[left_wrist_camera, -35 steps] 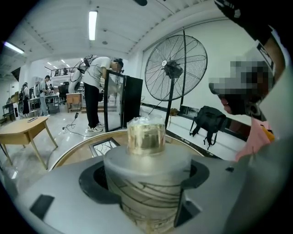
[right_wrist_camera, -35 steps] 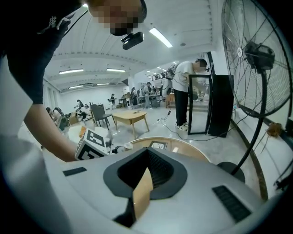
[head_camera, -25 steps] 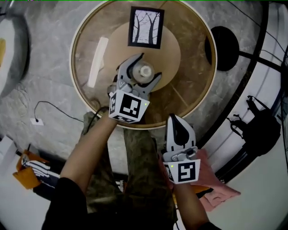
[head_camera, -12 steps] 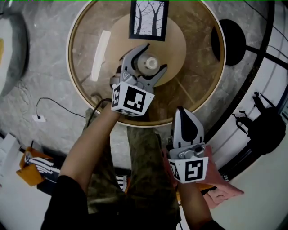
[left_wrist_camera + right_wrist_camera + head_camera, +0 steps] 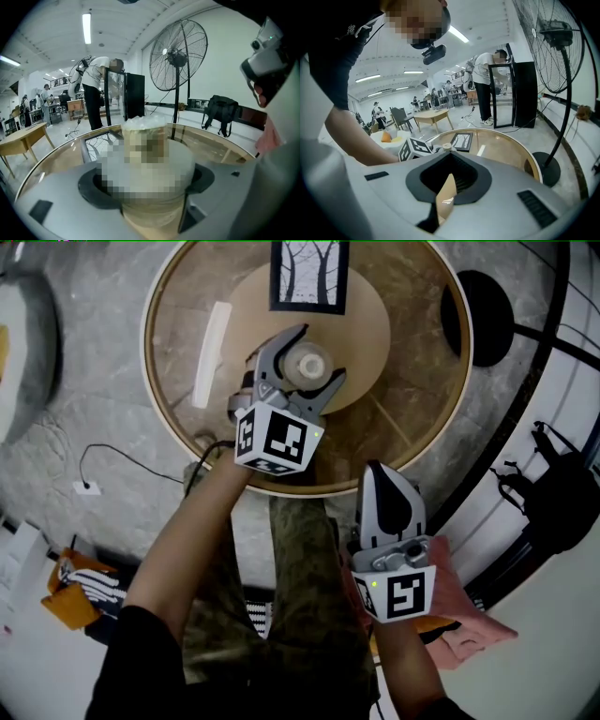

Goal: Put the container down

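Pale container [image 5: 307,365] in left hand-held gripper [image 5: 322,353], label unreadable

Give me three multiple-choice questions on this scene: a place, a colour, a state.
1. Where is the framed tree picture?
A) on the round table, beyond the container
B) on the floor
C) on a chair

2. What colours is that picture?
A) red and yellow
B) black and white
C) green and blue

3. The left gripper has its jaws:
A) spread wide, empty
B) shut, empty
C) shut on the container

Answers: 1 A, the head view shows it lying on the round table; 2 B, dark trees on white in a black frame; 3 C, the container fills the gap between both jaws.
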